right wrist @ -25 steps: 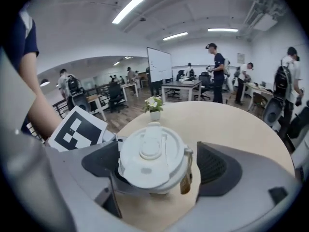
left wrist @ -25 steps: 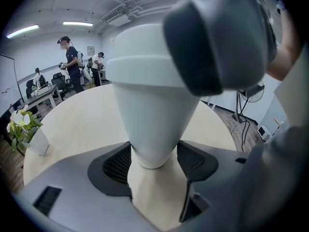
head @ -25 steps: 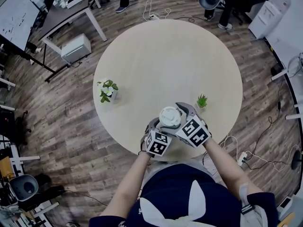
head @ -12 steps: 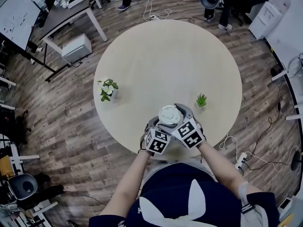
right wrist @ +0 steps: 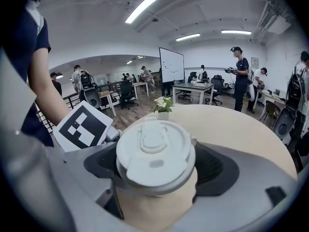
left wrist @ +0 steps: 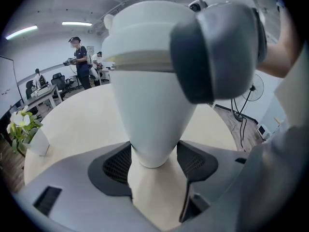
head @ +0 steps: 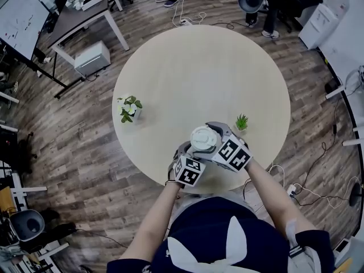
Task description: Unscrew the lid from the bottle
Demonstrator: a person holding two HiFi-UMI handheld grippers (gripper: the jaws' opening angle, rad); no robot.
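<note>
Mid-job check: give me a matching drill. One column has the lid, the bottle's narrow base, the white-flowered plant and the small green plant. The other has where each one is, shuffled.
Things:
1. lid
2. bottle's narrow base
3. white-flowered plant
4. small green plant

Places:
A. near the left edge of the table, away from both grippers
B. between the pads of the right gripper
C. on the table, close beside the right gripper
D. between the pads of the left gripper

Pairs: 1-B, 2-D, 3-A, 4-C.

The right gripper's jaws have just been closing, with the lid between them.
</note>
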